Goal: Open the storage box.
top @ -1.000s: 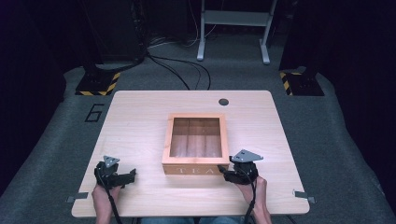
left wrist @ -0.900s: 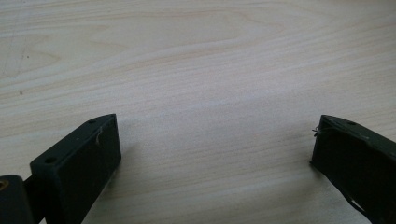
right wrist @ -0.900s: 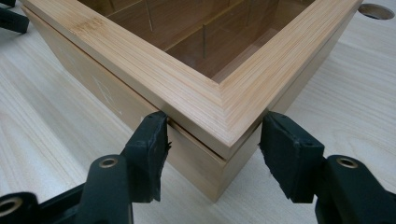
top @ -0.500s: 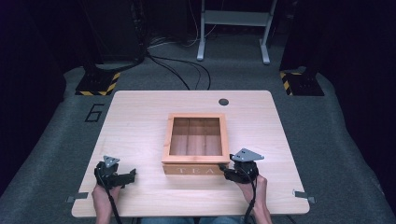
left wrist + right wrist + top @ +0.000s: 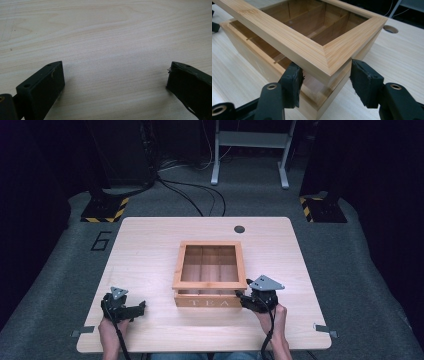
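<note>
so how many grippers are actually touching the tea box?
1. The right gripper has its jaws around the near right corner of the tea box lid. The left gripper sits apart, open over bare table.

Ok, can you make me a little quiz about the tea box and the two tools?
1. True or false: the left tool has something between its jaws.
2. Which part of the wooden tea box does the right tool grip? A) the lid at its near corner; B) a divider inside; C) the bottom.
3. Fill in: the word on the tea box's front reads ___.
Key: 1 false, there is just bare table there; 2 A; 3 TEA.
</note>
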A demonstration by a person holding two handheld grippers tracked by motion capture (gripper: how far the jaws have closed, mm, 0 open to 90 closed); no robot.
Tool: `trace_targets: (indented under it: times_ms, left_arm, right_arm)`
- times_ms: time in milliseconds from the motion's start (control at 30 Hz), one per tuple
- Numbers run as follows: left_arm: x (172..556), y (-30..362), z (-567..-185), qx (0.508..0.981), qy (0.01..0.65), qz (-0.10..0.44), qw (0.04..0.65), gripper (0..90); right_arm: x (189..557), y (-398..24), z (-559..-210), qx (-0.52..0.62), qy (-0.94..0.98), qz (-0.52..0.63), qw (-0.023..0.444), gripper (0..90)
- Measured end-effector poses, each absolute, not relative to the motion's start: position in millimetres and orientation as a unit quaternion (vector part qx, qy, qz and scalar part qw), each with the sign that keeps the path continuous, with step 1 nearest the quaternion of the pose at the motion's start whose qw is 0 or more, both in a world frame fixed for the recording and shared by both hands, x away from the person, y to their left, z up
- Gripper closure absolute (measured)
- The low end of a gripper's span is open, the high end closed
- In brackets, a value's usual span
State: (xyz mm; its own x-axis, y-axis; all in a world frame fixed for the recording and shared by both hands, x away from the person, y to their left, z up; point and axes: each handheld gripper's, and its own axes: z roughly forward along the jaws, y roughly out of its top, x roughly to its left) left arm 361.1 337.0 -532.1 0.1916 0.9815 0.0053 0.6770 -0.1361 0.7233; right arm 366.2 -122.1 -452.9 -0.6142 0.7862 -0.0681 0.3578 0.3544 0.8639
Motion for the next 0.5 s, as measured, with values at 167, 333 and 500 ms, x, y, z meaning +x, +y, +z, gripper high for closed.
trace_targets:
  times_ms: [167,333,500]
  left_arm:
    - [361.1,336.9,-532.1,0.710,0.584,0.252,0.302,0.9]
    - [361.1,337.0,-532.1,0.710,0.584,0.252,0.302,0.9]
    - [361.1,337.0,-532.0,0.711,0.584,0.252,0.302,0.9]
  right_arm:
    - [367.9,-121.0,-450.5,0.363,0.781,0.439,0.255,43.4]
    - [370.8,-120.5,-448.7,0.359,0.776,0.444,0.268,43.5]
    - [374.4,-121.1,-445.3,0.359,0.767,0.455,0.274,44.2]
